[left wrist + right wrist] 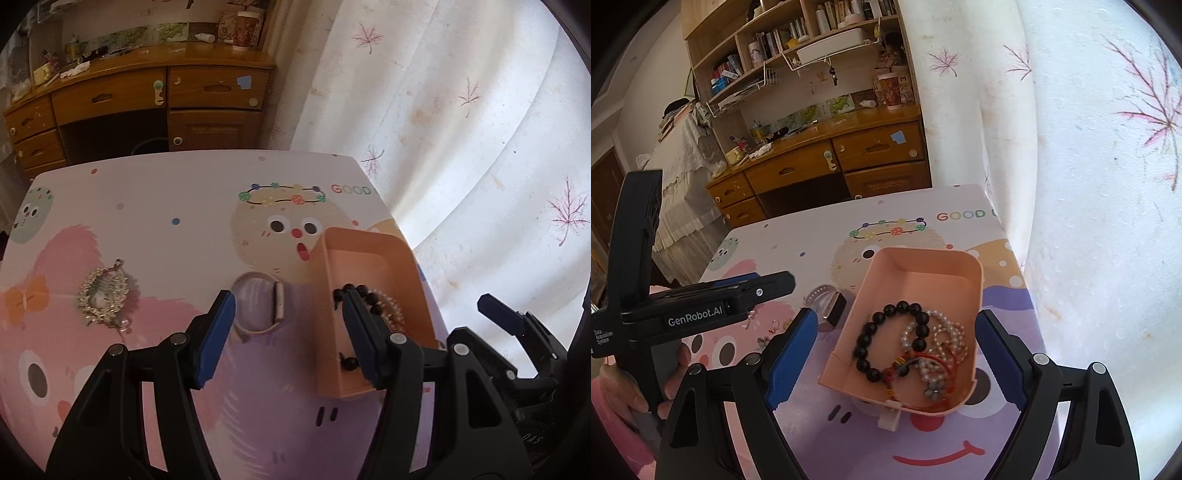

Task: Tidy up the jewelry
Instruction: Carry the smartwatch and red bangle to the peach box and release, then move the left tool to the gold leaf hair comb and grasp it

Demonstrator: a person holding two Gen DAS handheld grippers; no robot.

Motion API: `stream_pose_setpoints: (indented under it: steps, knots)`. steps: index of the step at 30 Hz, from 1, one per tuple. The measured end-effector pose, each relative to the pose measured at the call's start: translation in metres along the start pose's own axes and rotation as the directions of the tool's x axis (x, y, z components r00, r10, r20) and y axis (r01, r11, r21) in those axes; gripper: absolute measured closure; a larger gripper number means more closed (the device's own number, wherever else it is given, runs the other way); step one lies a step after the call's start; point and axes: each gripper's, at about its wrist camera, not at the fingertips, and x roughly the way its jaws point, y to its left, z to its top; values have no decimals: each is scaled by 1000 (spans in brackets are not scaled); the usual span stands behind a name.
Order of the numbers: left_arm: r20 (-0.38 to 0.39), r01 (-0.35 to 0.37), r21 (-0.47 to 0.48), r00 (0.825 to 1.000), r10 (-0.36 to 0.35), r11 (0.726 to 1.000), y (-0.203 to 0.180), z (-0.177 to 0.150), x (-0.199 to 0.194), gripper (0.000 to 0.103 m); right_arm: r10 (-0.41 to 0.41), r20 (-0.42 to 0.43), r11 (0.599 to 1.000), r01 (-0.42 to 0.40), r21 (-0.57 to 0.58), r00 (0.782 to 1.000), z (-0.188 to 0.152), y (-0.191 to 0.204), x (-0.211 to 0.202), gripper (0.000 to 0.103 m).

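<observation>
A peach plastic box (pixel 971 280) stands on the cartoon-print table and holds a black bead bracelet (pixel 886 339), pearl strands (pixel 945 332) and red cord pieces. My right gripper (pixel 897 365) is open, its fingers either side of the box. My left gripper (pixel 288 332) is open and empty just left of the box (pixel 328 317); a watch with a pale band (pixel 258 306) lies between its fingers on the table. A silver rhinestone necklace (pixel 103 295) lies further left. The left gripper also shows in the right wrist view (pixel 701 299).
The table (pixel 166 206) ends at a white curtain with leaf print (pixel 461 147) on the right. A wooden desk with drawers (pixel 147 99) and shelves stands beyond the far edge. Small earrings (pixel 772 326) lie on the table left of the right gripper.
</observation>
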Motion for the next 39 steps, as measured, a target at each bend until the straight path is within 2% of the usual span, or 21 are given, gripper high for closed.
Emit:
stream_pose_setpoints:
  steps: [10, 15, 17, 23, 30, 34, 39]
  knots:
    - [-76, -145, 5, 987, 145, 989, 88, -15, -17, 45, 69, -75, 998, -68, 13, 995, -15, 65, 32, 15]
    - [-177, -168, 2, 970, 165, 986, 128, -16, -6, 44, 92, -103, 996, -93, -1, 990, -24, 112, 53, 15]
    - [-227, -179, -3, 958, 174, 984, 144, -15, 6, 44, 97, -118, 995, -99, -13, 988, -29, 130, 63, 15]
    - [-238, -181, 7, 955, 178, 983, 174, -8, 29, 38, 57, -176, 992, -76, -104, 983, -51, 181, 99, 15]
    - [-198, -118, 11, 973, 118, 993, 188, -5, 52, 34, -10, -206, 977, -34, -209, 978, -71, 210, 144, 39]
    - [-184, -108, 28, 977, 112, 994, 188, -5, 62, 32, -20, -208, 969, -32, -245, 978, -77, 220, 157, 53]
    - [-143, -108, 31, 984, 111, 994, 190, -4, 67, 30, -32, -226, 957, -36, -290, 974, -82, 228, 169, 65]
